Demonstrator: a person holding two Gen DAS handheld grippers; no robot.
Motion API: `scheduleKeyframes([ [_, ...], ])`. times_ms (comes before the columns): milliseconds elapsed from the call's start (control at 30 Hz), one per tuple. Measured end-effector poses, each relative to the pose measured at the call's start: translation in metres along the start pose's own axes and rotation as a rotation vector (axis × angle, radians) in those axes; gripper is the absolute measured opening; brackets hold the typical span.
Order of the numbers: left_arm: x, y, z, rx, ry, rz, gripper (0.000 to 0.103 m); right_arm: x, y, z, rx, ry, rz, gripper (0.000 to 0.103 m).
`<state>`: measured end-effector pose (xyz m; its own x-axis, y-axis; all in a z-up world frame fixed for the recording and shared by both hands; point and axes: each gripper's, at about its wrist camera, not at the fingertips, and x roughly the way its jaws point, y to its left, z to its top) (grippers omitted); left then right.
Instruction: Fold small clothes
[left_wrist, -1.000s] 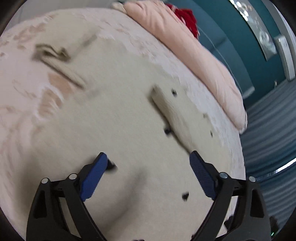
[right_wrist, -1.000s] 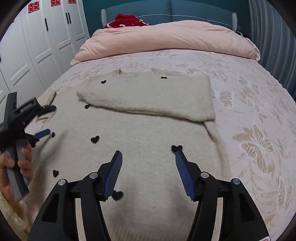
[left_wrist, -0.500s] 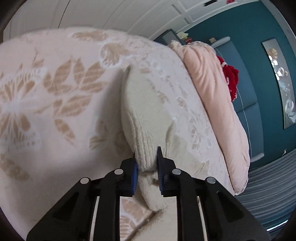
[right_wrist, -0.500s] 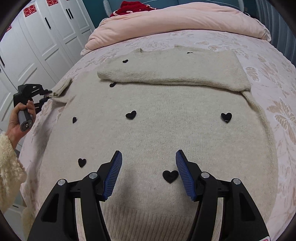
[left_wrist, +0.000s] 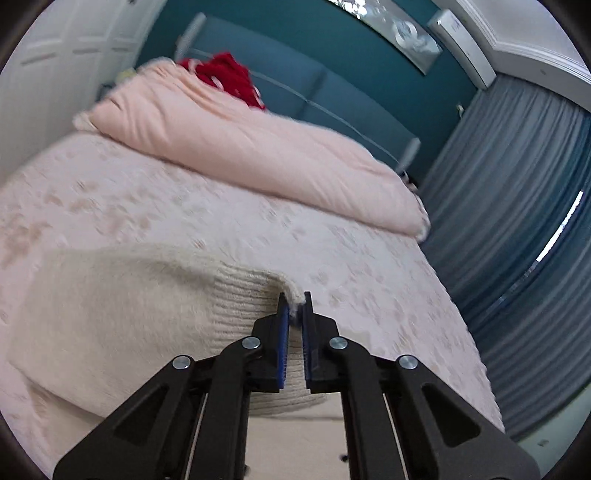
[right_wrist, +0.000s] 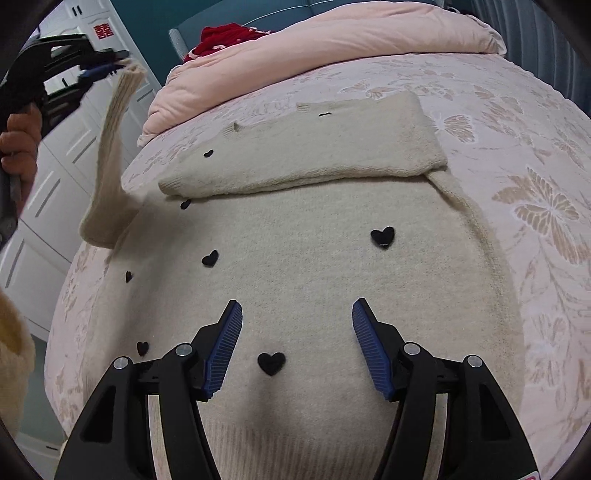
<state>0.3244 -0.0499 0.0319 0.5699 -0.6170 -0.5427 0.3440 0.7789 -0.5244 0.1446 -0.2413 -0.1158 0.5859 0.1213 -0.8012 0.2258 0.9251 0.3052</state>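
Soft, even daylight filled both views, casting only faint shadows. The left wrist view was smeared by motion blur across the bedspread (left_wrist: 184, 206); the right stayed sharp. Fisheye bending curved everything near the dark rims.

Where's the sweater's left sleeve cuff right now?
The sleeve cuff is pinched in the shut left gripper, lifted off the bed; in the right wrist view it hangs at upper left, beside the white wardrobe.
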Motion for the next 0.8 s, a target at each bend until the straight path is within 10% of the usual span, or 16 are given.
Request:
scheduleKeyframes([
  [133,0.066,0.004,-0.081,-0.031,0.29,-0.082,0.017,-0.008,-0.013,0.014,-0.026,-0.026,-0.045,0.067],
  [167,0.069,0.017,-0.096,-0.08,0.316,-0.061,0.036,-0.008,-0.017,0.018,-0.025,-0.021,-0.047,0.067],
  [300,0.032,0.083,-0.128,-0.303,0.22,-0.028,0.07,0.004,-0.022,0.033,-0.033,0.003,-0.007,0.068],
  [600,-0.045,0.238,-0.106,-0.684,-0.028,0.121,0.081,0.076,-0.009,0.072,0.115,0.075,0.129,0.069],
  [733,-0.037,0.25,-0.085,-0.697,-0.077,0.139,0.081,0.106,0.017,0.082,0.098,0.132,0.079,0.013],
  [800,-0.024,0.25,-0.076,-0.698,-0.069,0.135,0.078,0.102,0.029,0.096,0.101,0.122,0.125,0.012],
])
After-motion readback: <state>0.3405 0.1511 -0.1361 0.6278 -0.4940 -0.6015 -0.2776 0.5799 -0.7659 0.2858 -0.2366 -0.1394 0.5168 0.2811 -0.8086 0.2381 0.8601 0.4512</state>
